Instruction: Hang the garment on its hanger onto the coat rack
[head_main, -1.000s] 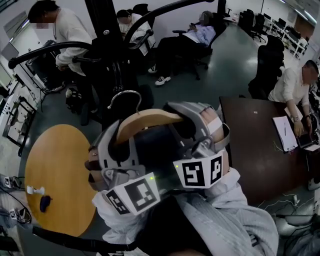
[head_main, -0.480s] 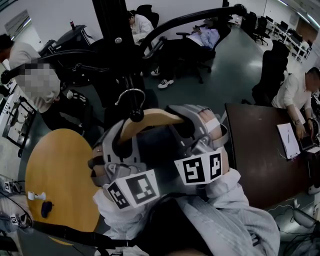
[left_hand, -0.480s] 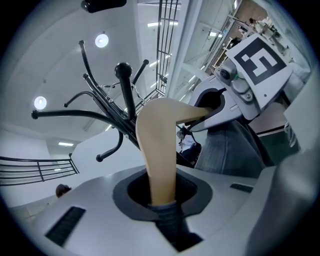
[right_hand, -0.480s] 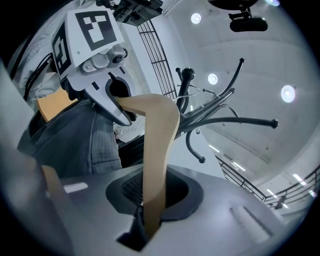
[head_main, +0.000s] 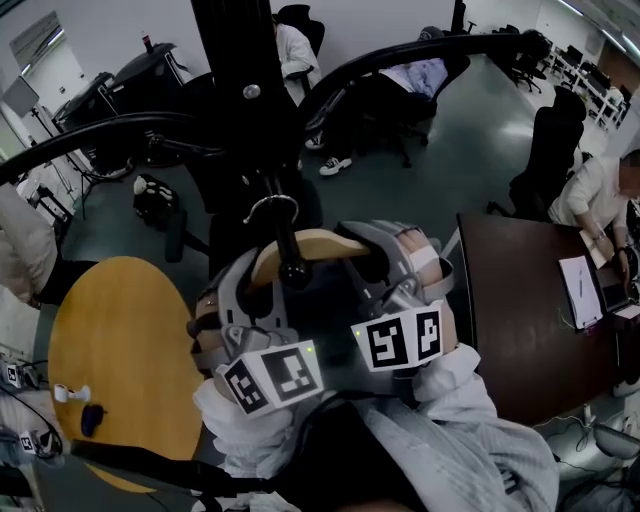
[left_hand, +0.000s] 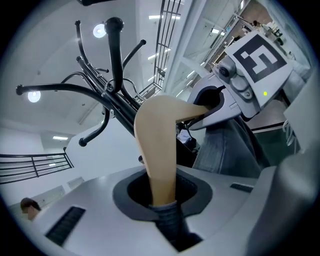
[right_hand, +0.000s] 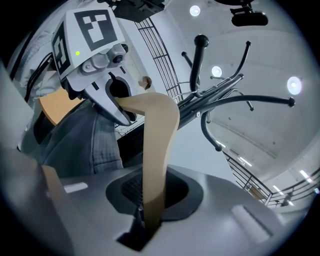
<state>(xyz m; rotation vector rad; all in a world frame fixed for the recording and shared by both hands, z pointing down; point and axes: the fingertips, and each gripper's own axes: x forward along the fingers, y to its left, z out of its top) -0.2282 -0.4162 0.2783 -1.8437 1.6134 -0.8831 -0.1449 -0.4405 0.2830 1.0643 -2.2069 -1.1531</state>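
A pale wooden hanger (head_main: 320, 245) with a metal hook (head_main: 272, 205) carries a dark grey garment (head_main: 325, 300). My left gripper (head_main: 238, 295) is shut on the hanger's left arm (left_hand: 159, 150), with garment cloth (left_hand: 170, 222) pinched at the jaws. My right gripper (head_main: 388, 262) is shut on the right arm (right_hand: 156, 150). The black coat rack (head_main: 238, 90) stands right in front of me. One knobbed rack peg (head_main: 293, 270) lies across the hanger just below the hook. Both gripper views look up at the rack's curved pegs (left_hand: 114, 55) (right_hand: 200, 55).
Long curved rack arms (head_main: 100, 140) (head_main: 420, 55) reach out left and right above the hanger. A round wooden table (head_main: 110, 350) is at lower left. A dark desk (head_main: 520, 310) with a seated person is at right. Office chairs and more people sit behind.
The hanger and both grippers have come closer to the rack, and the hook now sits by the pole with a knobbed peg across the hanger. A person at the left has moved aside.
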